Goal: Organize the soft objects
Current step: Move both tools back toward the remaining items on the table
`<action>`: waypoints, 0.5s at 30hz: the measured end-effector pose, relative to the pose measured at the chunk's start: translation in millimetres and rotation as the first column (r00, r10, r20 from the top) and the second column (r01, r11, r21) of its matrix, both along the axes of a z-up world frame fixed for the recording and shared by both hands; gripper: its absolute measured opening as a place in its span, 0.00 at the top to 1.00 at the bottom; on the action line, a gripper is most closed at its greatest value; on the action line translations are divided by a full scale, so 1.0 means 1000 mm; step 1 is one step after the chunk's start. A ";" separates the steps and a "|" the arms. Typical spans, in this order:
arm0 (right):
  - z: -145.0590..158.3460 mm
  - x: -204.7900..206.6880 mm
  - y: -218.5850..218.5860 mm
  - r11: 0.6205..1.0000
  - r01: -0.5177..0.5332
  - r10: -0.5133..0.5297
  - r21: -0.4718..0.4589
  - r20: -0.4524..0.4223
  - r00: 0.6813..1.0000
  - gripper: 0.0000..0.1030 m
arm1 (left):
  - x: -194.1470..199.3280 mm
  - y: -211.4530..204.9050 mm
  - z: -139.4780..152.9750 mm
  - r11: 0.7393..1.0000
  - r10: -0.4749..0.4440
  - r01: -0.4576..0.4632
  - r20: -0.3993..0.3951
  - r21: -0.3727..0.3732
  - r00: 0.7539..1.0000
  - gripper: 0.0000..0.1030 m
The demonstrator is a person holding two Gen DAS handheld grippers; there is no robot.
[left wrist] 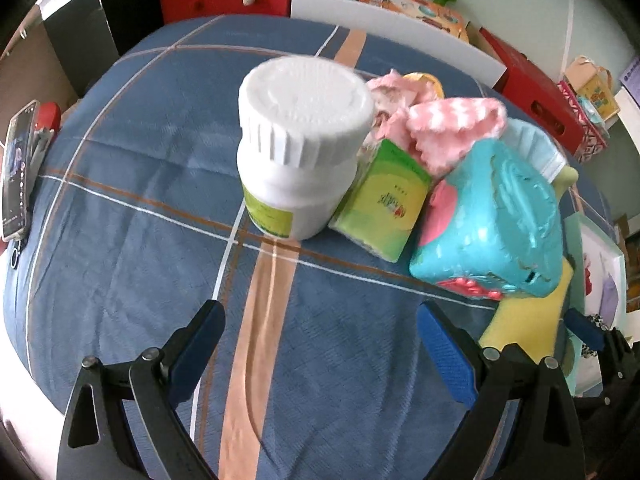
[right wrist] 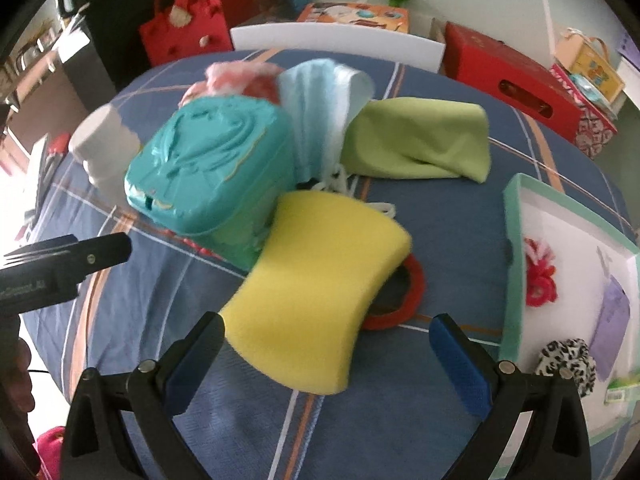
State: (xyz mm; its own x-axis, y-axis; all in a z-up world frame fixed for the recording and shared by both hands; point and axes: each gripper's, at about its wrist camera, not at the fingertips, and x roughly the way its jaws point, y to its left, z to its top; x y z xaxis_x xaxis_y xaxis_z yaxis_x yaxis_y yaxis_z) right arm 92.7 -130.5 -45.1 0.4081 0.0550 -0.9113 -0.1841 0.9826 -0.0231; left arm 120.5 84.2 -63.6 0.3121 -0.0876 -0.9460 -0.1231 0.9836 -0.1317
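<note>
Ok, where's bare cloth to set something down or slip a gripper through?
Bare cloth lies left of the white bottle, reaching the phone, and between the green cloth and the tray. The middle is crowded: teal case, yellow sponge and mask touch.

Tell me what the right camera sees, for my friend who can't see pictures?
An open hand-held gripper hovers over a yellow sponge on a blue plaid cloth. Behind the sponge sit a teal plastic case, a green cloth and a red tape ring.
</note>
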 end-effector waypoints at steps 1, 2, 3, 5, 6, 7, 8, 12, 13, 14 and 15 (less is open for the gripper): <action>-0.001 0.000 0.003 1.000 -0.007 0.007 -0.004 -0.002 1.000 0.00 | 0.000 0.001 -0.001 1.000 0.007 -0.007 -0.003 0.001 1.000 0.06; -0.003 0.000 0.006 1.000 -0.015 0.015 -0.006 -0.005 1.000 0.00 | 0.001 0.002 -0.001 1.000 0.011 -0.011 0.000 0.002 1.000 0.06; -0.004 0.001 0.008 1.000 -0.023 0.023 -0.009 -0.009 1.000 0.00 | 0.001 0.003 -0.001 1.000 0.014 -0.014 0.003 0.004 1.000 0.06; -0.008 0.002 0.014 0.999 -0.035 0.035 -0.019 -0.017 0.999 0.00 | 0.002 0.004 -0.001 1.000 0.018 -0.018 0.005 0.004 1.000 0.06; -0.009 0.003 0.017 0.999 -0.040 0.039 -0.023 -0.020 0.999 0.00 | 0.003 0.004 -0.001 1.000 0.018 -0.018 0.005 0.002 1.000 0.06; -0.011 0.004 0.019 0.999 -0.044 0.043 -0.027 -0.021 0.999 0.00 | 0.003 0.003 -0.001 1.000 0.017 -0.017 0.004 0.001 1.000 0.06; -0.012 0.005 0.022 0.998 -0.048 0.048 -0.034 -0.022 0.999 0.00 | 0.003 0.003 -0.001 1.000 0.016 -0.016 0.004 0.002 1.000 0.06; -0.017 0.009 0.025 0.998 -0.044 0.042 -0.054 -0.025 0.999 0.00 | 0.005 0.004 -0.001 1.000 0.014 -0.014 0.003 0.003 1.000 0.06; -0.017 0.010 0.023 0.998 -0.039 0.038 -0.045 -0.025 0.999 0.03 | 0.005 0.004 -0.001 1.000 0.014 -0.014 0.004 0.003 1.000 0.06; -0.017 0.009 0.020 0.999 -0.031 0.031 -0.032 -0.022 0.999 0.05 | 0.005 0.004 -0.001 1.000 0.014 -0.014 0.005 0.003 1.000 0.06; -0.016 0.009 0.017 1.000 -0.022 0.022 -0.019 -0.020 1.000 0.11 | 0.005 0.003 -0.001 1.000 0.014 -0.014 0.006 0.003 1.000 0.06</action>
State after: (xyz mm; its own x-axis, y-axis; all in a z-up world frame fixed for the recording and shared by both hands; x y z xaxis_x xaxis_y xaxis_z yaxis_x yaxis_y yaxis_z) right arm 101.6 -113.2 -61.4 0.3892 0.0462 -0.9200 -0.2063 0.9778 -0.0381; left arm 125.8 87.7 -64.2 0.3188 -0.0798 -0.9445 -0.1360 0.9823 -0.1289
